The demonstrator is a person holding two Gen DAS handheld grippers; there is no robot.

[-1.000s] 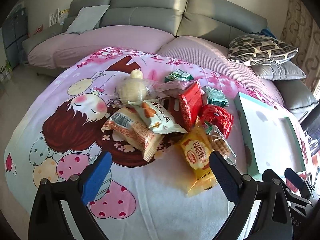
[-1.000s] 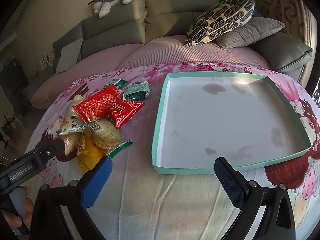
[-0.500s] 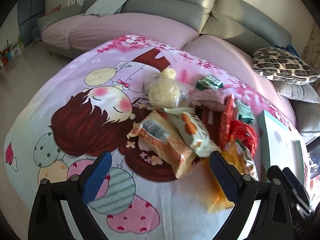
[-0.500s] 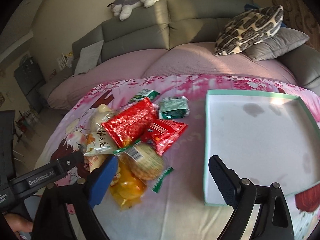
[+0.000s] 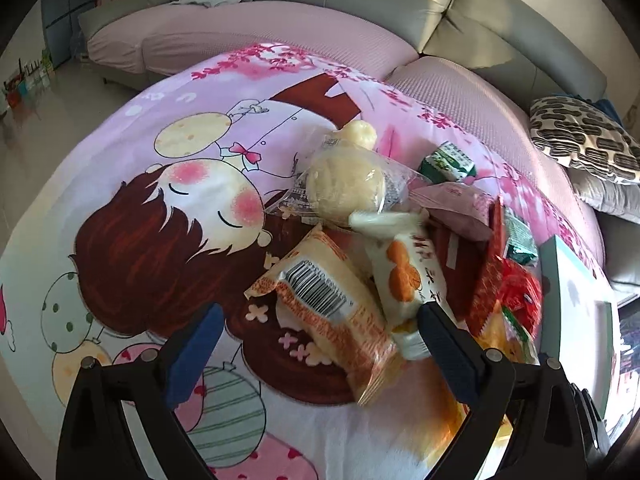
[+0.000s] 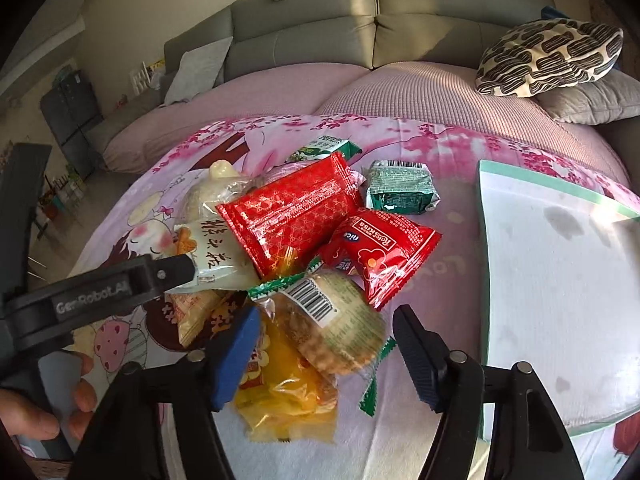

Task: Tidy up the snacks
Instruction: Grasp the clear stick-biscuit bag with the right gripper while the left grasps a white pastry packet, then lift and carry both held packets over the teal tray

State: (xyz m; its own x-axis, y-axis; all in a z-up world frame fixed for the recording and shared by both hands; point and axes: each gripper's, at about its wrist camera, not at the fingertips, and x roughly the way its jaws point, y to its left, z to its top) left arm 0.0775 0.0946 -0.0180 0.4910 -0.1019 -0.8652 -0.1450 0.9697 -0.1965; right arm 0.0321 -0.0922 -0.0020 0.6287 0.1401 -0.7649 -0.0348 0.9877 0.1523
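A heap of snack packets lies on the cartoon-print cloth. My left gripper (image 5: 316, 344) is open, its jaws on either side of an orange-and-white barcode packet (image 5: 332, 312), with a white packet (image 5: 408, 280) by the right finger. My right gripper (image 6: 324, 352) is open around a clear-wrapped round cracker pack (image 6: 332, 320) lying on a yellow packet (image 6: 288, 400). A large red packet (image 6: 292, 212), a small red packet (image 6: 380, 252) and a green packet (image 6: 400, 188) lie beyond. The left gripper's finger (image 6: 120, 284) shows in the right wrist view.
A shallow teal-rimmed white tray (image 6: 484, 280) sits to the right of the heap. A clear-wrapped pale bun (image 5: 344, 184) and a small green carton (image 5: 448, 162) lie at the far side. A grey sofa with a patterned cushion (image 6: 548, 56) stands behind.
Both grippers have moved forward and down onto the heap. The left one swung left toward the barcode packet; the right one swung left from the tray to the cracker pack.
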